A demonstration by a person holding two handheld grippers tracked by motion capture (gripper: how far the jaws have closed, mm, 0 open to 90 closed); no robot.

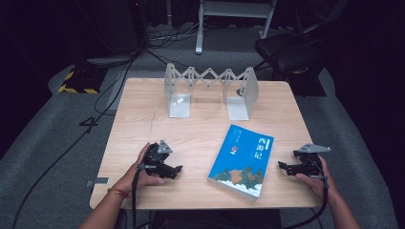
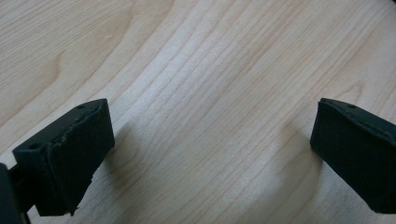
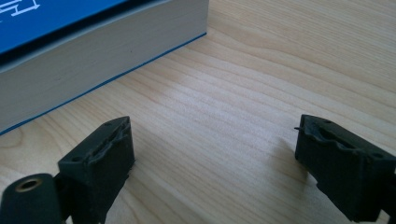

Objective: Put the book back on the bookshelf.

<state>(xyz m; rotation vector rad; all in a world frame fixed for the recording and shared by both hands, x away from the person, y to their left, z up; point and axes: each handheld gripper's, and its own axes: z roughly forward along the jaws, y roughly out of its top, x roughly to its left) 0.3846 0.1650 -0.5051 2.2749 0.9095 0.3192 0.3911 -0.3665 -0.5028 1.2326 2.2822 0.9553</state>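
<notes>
A blue paperback book (image 1: 242, 160) lies flat on the wooden table (image 1: 143, 119), right of centre near the front edge. My left gripper (image 1: 177, 170) rests low on the table to the book's left, pointing right at it, a hand around its body. In the left gripper view my left gripper (image 2: 212, 151) is open, only bare wood between the pads. My right gripper (image 1: 282, 166) sits just right of the book, pointing left. My right gripper (image 3: 215, 158) is open in its own view, with the book's page edge (image 3: 93, 56) close ahead at upper left, untouched.
A white expandable bookend rack (image 1: 210, 90) stands at the table's far edge, its two upright plates apart. Beyond the table are a dark chair (image 1: 286, 50), floor cables and a white frame leg (image 1: 199, 28). Bare wood lies between rack and book.
</notes>
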